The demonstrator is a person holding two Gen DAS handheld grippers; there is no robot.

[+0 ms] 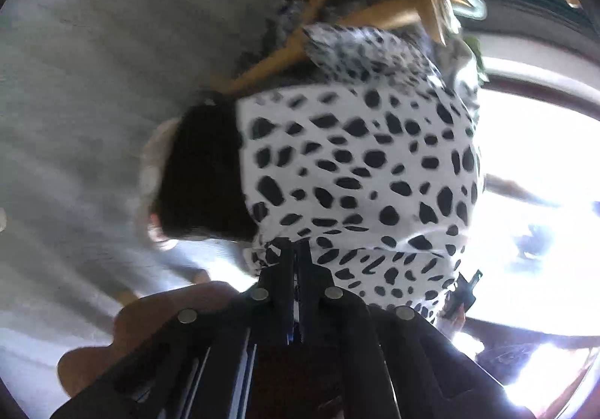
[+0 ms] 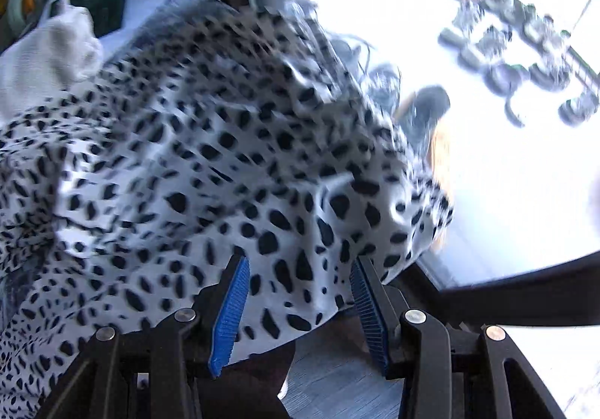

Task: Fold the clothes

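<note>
A white garment with black spots [image 1: 360, 171] hangs lifted in front of the left wrist camera. My left gripper [image 1: 296, 250] is shut on its lower edge, the two fingers pressed together on the cloth. In the right wrist view the same spotted garment [image 2: 232, 164] spreads across the frame, draped between my right gripper's fingers. My right gripper [image 2: 300, 265] is open, with its blue ribbed pads [image 2: 230, 306] apart on either side of a fold of the cloth.
A black cloth [image 1: 202, 171] hangs at the left of the spotted garment. Wooden chair legs [image 1: 315, 6] and grey carpet [image 1: 93, 100] show behind. A white cloth [image 2: 48, 55] lies at the far left. A bright window [image 2: 487, 119] and dark frame [image 2: 525, 306] are at right.
</note>
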